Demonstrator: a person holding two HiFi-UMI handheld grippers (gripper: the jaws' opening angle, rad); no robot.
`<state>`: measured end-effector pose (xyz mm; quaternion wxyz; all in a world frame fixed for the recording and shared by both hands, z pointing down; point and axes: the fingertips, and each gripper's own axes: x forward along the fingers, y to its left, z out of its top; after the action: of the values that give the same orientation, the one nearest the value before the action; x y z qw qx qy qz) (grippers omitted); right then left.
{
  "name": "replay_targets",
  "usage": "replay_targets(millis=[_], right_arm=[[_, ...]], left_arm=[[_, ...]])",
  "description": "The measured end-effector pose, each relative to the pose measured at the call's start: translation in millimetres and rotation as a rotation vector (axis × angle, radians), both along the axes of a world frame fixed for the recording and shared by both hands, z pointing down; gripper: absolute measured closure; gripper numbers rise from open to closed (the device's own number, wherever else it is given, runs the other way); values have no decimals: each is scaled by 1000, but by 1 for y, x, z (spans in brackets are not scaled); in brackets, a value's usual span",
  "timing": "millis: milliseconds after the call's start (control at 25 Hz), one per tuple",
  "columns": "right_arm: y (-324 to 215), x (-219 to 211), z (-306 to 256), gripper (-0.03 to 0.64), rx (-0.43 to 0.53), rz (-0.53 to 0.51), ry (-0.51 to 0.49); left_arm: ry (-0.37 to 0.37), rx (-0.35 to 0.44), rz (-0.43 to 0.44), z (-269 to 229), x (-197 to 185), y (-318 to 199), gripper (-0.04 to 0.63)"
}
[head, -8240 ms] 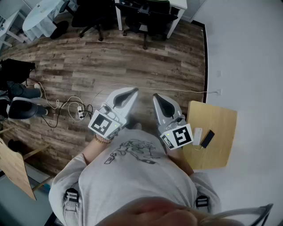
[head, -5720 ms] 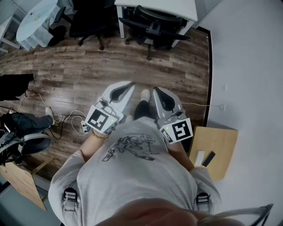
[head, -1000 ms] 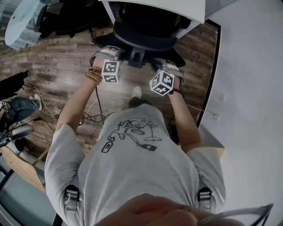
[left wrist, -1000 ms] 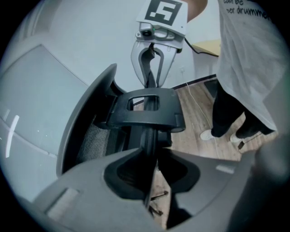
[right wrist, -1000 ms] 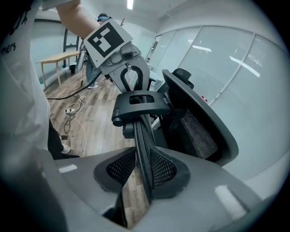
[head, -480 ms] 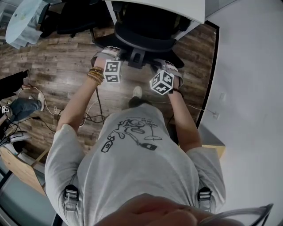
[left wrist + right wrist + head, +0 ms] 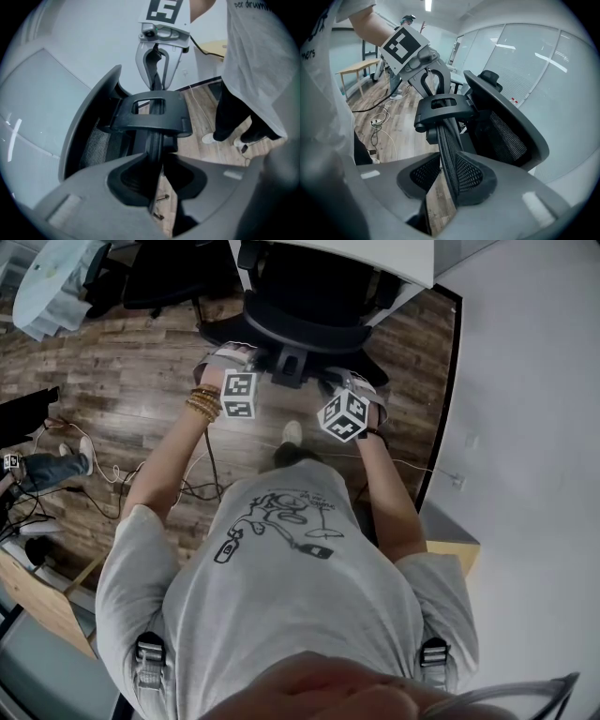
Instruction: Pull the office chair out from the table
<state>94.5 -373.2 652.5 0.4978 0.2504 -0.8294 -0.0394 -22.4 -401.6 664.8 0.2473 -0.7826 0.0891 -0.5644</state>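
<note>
- Left gripper (image 7: 228, 357): fingers (image 7: 126, 180) partly closed, clamped on the thin rim of the backrest's left side.
- Black mesh office chair (image 7: 309, 310): stands on the wood-plank floor (image 7: 131, 381), partly beneath the white desk (image 7: 394, 263), with its backrest towards the person.
- Right gripper (image 7: 339, 382): fingers (image 7: 472, 176) partly closed, pinching the backrest's mesh edge on the right side.

The wood-plank floor (image 7: 141, 371) fills the left and centre of the head view. The office chair (image 7: 309, 320) stands on it at top centre, partly under the white desk (image 7: 394, 259). Tangled cables (image 7: 187, 491) lie at centre left, and a white shoe (image 7: 292, 433) rests mid-frame.
</note>
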Motion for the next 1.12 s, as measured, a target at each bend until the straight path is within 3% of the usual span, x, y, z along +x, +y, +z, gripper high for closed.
replay_targets(millis=[320,1120], right_arm=[[16,-10,-2,509,2,7,-13],[138,-26,0,505,13,5,-3]], left_arm=[[-8,2,-15,-2,-9,14,497],[20,12,-3,-1,-25,138,496]])
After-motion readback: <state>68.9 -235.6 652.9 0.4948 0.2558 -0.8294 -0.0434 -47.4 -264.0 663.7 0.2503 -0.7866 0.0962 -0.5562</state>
